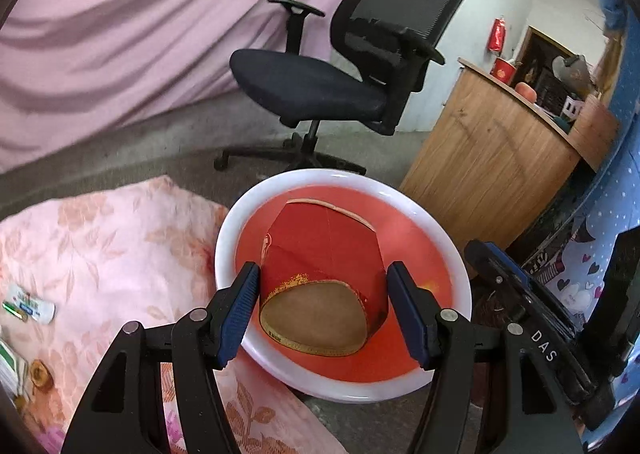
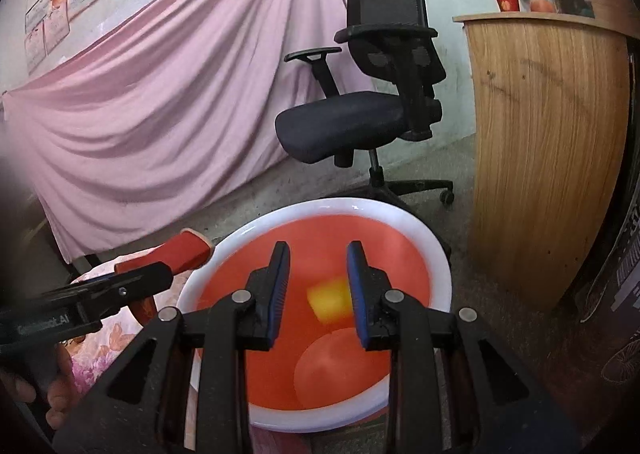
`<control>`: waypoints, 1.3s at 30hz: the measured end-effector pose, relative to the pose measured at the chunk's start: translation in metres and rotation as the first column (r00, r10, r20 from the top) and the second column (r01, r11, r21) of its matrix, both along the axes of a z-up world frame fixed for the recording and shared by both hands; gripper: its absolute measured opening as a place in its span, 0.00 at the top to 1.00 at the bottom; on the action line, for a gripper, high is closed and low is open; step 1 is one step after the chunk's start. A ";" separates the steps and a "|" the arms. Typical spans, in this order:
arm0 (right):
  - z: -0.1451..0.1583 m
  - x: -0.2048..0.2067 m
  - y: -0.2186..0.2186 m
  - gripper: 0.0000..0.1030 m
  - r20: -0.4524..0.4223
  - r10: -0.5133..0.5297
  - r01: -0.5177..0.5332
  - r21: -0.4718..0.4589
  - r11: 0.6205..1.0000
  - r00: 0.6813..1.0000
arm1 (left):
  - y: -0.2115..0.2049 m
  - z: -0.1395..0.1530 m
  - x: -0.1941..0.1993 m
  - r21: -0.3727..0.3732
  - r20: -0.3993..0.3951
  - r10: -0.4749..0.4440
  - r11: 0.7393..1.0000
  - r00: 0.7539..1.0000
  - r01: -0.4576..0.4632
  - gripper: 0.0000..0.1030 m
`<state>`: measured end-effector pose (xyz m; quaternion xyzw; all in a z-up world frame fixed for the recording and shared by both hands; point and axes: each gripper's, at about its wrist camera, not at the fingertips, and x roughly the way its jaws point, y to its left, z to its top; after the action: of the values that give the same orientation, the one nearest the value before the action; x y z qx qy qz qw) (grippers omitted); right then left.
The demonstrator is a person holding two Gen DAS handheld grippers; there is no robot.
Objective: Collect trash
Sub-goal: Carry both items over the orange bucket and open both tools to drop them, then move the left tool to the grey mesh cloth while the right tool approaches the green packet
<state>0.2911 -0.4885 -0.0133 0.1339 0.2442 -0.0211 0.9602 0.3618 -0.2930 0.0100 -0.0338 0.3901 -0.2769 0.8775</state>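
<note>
My left gripper [image 1: 322, 308]: jaws clamped on a crushed red cup [image 1: 320, 286], held over the white rim of the basin [image 1: 224, 238]. My right gripper [image 2: 318, 288]: jaws apart, holding nothing, over the basin's orange inside; yellow scrap [image 2: 330, 300] lies within. Beyond: chair [image 1: 320, 74], wooden counter [image 1: 484, 158], pink drape [image 2: 140, 114].

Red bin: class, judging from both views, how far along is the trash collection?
Done: a yellow scrap already lies in the red bin. In hand: the left gripper holds a crushed red cup by the bin; the right gripper is open. Left: wrappers on the floral cloth.
</note>
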 end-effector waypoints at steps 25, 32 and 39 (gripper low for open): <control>0.045 -0.026 0.021 0.00 0.182 -0.001 0.002 -0.008 1.000 0.983 | 0.097 0.067 -0.067 -0.113 0.209 0.207 0.976 0.956 -0.187 0.20; 0.063 -0.054 0.058 0.00 0.343 0.082 -0.077 -0.028 0.997 0.936 | 0.152 0.078 -0.119 -0.169 0.361 0.357 0.934 0.862 -0.316 0.01; 0.074 -0.082 0.097 0.00 0.448 0.158 -0.155 -0.043 0.987 0.880 | 0.205 0.081 -0.173 -0.171 0.504 0.446 0.891 0.739 -0.421 0.01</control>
<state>0.2096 -0.3912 0.0608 0.1123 0.0255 0.0873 0.9895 0.1888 -0.0883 0.0908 -0.0656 0.1073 -0.0722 0.9894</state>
